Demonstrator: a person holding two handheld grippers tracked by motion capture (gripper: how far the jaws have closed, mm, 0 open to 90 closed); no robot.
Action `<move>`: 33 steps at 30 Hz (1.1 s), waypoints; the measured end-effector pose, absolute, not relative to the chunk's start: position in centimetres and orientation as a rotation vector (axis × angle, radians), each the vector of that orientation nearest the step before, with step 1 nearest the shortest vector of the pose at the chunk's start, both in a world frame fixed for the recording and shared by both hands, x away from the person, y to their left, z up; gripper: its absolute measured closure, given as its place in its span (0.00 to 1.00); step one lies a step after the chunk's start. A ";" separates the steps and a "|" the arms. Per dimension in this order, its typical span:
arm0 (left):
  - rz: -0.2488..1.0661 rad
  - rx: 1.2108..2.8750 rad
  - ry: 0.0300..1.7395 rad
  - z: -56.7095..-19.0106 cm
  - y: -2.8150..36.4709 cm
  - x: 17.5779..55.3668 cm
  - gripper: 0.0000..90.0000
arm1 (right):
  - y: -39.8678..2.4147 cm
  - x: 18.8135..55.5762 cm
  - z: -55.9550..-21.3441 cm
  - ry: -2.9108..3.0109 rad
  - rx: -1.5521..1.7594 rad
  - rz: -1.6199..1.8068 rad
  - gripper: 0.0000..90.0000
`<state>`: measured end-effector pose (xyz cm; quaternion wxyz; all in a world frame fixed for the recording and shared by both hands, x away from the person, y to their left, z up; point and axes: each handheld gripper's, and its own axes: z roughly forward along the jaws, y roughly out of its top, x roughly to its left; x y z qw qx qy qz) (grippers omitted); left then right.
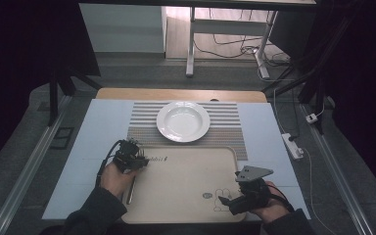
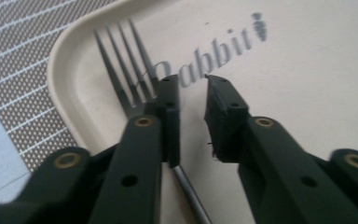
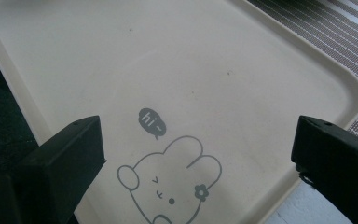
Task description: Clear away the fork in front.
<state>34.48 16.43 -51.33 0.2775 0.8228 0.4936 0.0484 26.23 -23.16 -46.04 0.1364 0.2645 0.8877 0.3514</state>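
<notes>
Your left gripper (image 2: 192, 100) sits over the fork (image 2: 135, 70) at the tray's (image 1: 186, 205) left edge, near its far left corner. The fork lies flat on the tray, prongs toward the far rim beside the printed word (the handle runs back under the left jaw). The jaws stand a little apart with a narrow gap between them, and the fork's neck passes beneath the left one instead of through the gap; nothing is pinched as far as the left gripper view shows, though the jaw hides the contact, so you may be just touching the metal.

Your right gripper (image 3: 196, 154) hovers over the tray's near right corner, above the rabbit drawing (image 3: 170, 186), jaws spread wide and holding nothing.

The white plate (image 1: 183, 121) rests on the striped mat (image 1: 225, 132) just beyond the tray's far edge, bare.

So the fork looks set down on the tray. What remains, I judge, is pulling your left hand clear.
</notes>
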 end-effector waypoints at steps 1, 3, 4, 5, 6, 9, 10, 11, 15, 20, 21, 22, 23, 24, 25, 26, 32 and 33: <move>0.135 2.203 1.312 -51.1 16.5 34.3 0.78 | -23.2 26.3 -46.1 2.570 0.767 1.020 0.03; 0.138 2.186 1.274 -50.7 16.5 34.0 0.73 | -23.2 26.3 -46.1 2.567 0.772 1.017 0.03; 0.145 2.179 1.260 -50.5 16.5 33.8 0.70 | -23.1 26.3 -46.1 2.567 0.773 1.017 0.03; 0.153 2.176 1.240 -50.2 16.5 33.6 0.67 | -23.1 26.3 -46.1 2.568 0.776 1.019 0.03; 0.159 2.168 1.221 -50.0 16.5 33.4 0.64 | -23.1 26.3 -46.1 2.568 0.781 1.020 0.03; 0.172 2.164 1.158 -49.3 16.5 32.8 0.56 | -23.2 26.3 -46.0 2.564 0.797 1.021 0.03; 0.170 2.158 1.135 -49.0 16.4 32.6 0.52 | -23.2 26.3 -46.0 2.562 0.803 1.019 0.03; 0.168 2.159 1.114 -48.8 16.5 32.5 0.50 | -23.2 26.3 -46.0 2.561 0.810 1.021 0.03; 0.162 2.146 1.057 -47.8 16.6 31.7 0.41 | -23.3 26.2 -45.9 2.548 0.820 1.020 0.02; 0.157 2.110 1.003 -46.6 17.1 30.5 0.29 | -23.7 26.0 -45.9 2.530 0.834 1.018 0.01; 0.152 2.103 0.997 -46.4 17.2 30.2 0.27 | -23.8 26.0 -45.8 2.527 0.838 1.016 0.01; 0.150 2.097 0.992 -46.3 17.4 29.9 0.26 | -23.9 25.9 -45.8 2.522 0.837 1.015 0.01; 0.144 2.089 0.992 -46.1 17.6 29.6 0.25 | -24.0 25.9 -45.8 2.518 0.841 1.015 0.01; 0.135 2.083 0.989 -46.0 17.9 29.3 0.23 | -24.0 25.8 -45.8 2.512 0.851 1.020 0.01; 0.133 2.074 0.987 -45.9 18.2 28.9 0.22 | -24.1 25.8 -45.8 2.510 0.855 1.017 0.01; 0.133 2.068 0.987 -45.8 18.5 28.5 0.20 | -24.2 25.8 -45.8 2.504 0.857 1.012 0.01; 0.134 2.018 1.006 -45.6 20.7 26.3 0.13 | -24.9 25.4 -45.7 2.478 0.896 1.014 0.00; 0.137 2.012 1.011 -45.7 21.0 25.9 0.12 | -25.0 25.4 -45.7 2.473 0.906 1.020 0.00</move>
